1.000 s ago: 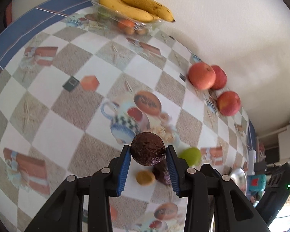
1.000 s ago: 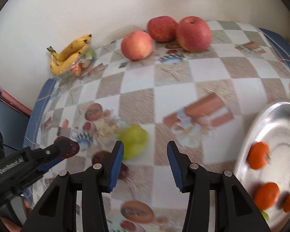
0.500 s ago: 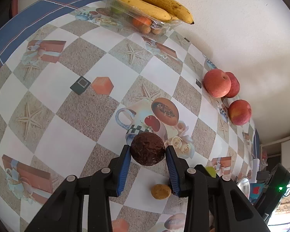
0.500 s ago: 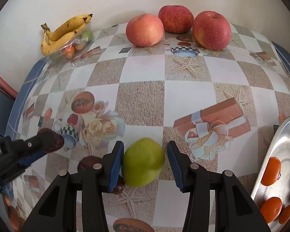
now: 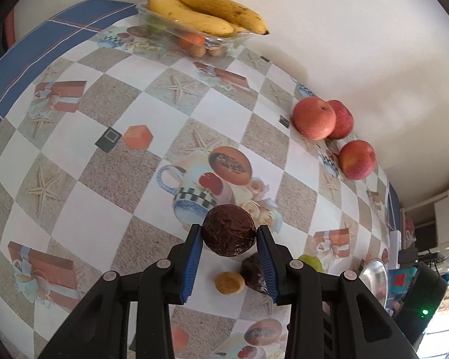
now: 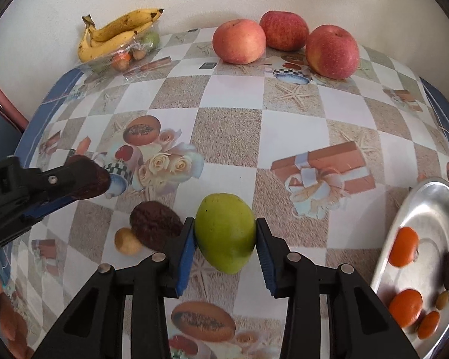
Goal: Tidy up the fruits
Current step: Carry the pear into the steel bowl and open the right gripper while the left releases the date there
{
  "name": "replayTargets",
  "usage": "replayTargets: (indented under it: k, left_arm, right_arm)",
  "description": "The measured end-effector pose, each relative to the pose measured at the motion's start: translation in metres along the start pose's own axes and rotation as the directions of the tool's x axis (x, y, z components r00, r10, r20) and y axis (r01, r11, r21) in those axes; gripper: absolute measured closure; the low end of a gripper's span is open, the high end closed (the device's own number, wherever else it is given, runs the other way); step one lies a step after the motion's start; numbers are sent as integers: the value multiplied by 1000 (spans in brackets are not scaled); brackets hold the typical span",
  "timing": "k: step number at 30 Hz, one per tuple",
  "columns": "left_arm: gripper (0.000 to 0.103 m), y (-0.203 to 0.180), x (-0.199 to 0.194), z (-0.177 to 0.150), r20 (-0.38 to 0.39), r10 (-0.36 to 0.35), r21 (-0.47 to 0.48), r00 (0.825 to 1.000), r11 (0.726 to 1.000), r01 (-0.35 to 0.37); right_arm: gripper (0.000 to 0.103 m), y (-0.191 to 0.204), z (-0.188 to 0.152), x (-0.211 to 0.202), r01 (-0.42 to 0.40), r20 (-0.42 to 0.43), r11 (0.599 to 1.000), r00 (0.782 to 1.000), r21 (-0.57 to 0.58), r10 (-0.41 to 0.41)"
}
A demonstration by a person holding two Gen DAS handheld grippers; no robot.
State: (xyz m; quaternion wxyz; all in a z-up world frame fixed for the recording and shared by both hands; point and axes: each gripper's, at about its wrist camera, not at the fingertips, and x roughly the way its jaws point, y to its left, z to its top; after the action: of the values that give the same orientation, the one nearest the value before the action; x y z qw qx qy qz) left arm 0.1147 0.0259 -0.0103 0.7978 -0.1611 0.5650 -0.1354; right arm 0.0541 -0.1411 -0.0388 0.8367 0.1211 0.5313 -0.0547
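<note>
Your right tongs (image 6: 226, 240) now pinch the smooth green pear (image 6: 224, 232), which sat loose before; your left tongs (image 5: 229, 239) still clamp the wrinkly dark round fruit (image 5: 229, 229) mid-frame.

My left gripper (image 5: 229, 264) is black with blue finger pads and clamps a dark brown, wrinkled fruit (image 5: 229, 230). My right gripper (image 6: 226, 258), in the same colours, closes its pads against a yellow-green pear (image 6: 225, 232). At its nine o'clock lie another dark brown fruit (image 6: 154, 229) and a small tan-yellow one (image 6: 127, 241). The tablecloth (image 6: 230, 128) is a white and sandy-beige check with printed starfish, orange gift boxes and roses, edged in blue. At twelve o'clock sit three pink-red apples (image 6: 286, 43); at eleven, yellow bananas (image 6: 116, 36) with brown specks. At three o'clock a silver tray (image 6: 428, 200) holds orange tangerines (image 6: 403, 246).
</note>
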Motion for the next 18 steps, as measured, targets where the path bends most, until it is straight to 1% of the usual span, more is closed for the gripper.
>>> replayTargets:
  k: [7, 12, 18]
  left_arm:
    - [64, -18, -15, -17, 10, -15, 56, 1000, 998, 14]
    - [64, -33, -21, -33, 1, -27, 98, 1000, 995, 27]
    - [64, -56, -22, -47, -8, -53, 151, 999, 987, 54]
  right_arm:
    - [62, -9, -17, -36, 0, 24, 999, 1000, 48, -1]
    - [62, -20, -32, -54, -4, 27, 996, 1000, 87, 2]
    - [62, -47, -47, -74, 4, 35, 988, 999, 154, -10]
